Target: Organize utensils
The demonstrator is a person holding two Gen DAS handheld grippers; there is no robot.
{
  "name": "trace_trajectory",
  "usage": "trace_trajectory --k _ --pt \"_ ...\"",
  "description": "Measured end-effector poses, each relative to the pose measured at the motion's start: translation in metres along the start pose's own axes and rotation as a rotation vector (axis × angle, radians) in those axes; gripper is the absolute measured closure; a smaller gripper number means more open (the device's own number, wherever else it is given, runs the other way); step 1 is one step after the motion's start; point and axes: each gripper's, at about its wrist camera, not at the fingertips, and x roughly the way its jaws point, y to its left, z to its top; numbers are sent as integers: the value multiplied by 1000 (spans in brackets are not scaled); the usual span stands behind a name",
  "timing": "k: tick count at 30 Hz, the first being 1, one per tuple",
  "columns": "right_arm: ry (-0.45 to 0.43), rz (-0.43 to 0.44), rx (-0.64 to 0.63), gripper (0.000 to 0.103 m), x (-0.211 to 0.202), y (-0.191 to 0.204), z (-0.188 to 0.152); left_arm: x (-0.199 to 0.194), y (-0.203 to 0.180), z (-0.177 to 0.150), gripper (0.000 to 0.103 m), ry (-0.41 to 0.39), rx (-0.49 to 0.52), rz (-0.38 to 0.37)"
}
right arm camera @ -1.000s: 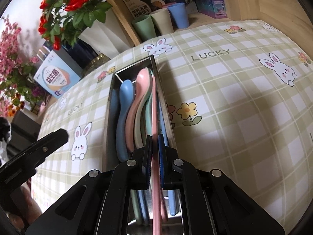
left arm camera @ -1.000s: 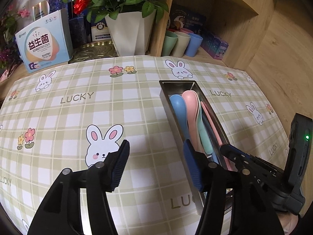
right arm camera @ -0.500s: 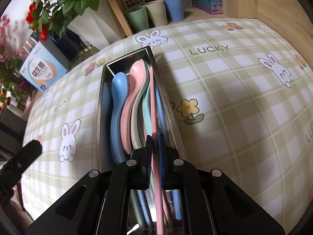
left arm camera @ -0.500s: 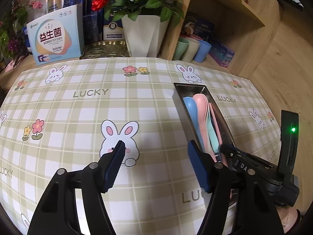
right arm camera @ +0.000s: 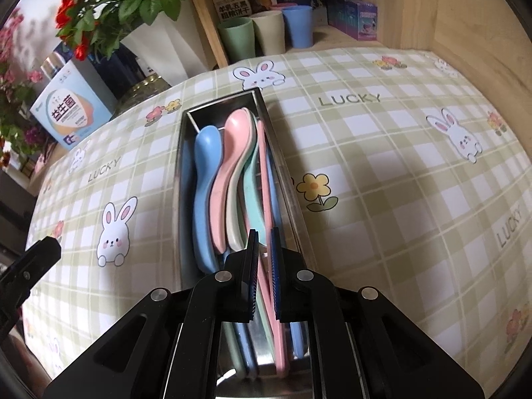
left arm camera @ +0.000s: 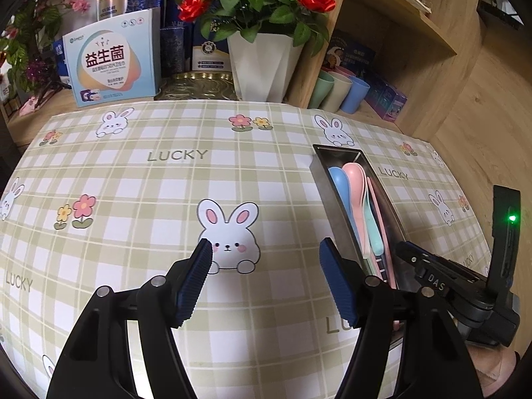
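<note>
The left gripper (left arm camera: 266, 277) has slid left off the steel tray (right arm camera: 185, 179), jaws apart, empty. The right gripper (right arm camera: 263, 272) clamps a pink chopstick (right arm camera: 262, 179) at frame centre.

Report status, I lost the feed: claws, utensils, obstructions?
Left claw open, empty. Right claw shut on pink chopstick over metal tray. Spoons in tray. Nothing obstructing.

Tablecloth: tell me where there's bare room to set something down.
The tablecloth is bare left of the steel tray, from the front edge back to the white vase and probiotic box. Another bare stretch lies right of the tray. The tray itself is crowded with utensils.
</note>
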Motion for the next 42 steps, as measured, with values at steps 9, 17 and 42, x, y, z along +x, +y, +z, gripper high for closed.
trace_trajectory --k 9,17,42 --pt "-76 -5 -52 95 -36 7 3 -34 13 0 33 -65 -4 39" --pt "-218 14 -79 43 -90 7 5 -89 23 -1 11 -186 22 71" --pt "-501 86 -215 15 -191 45 -19 -199 34 -16 6 -436 13 201"
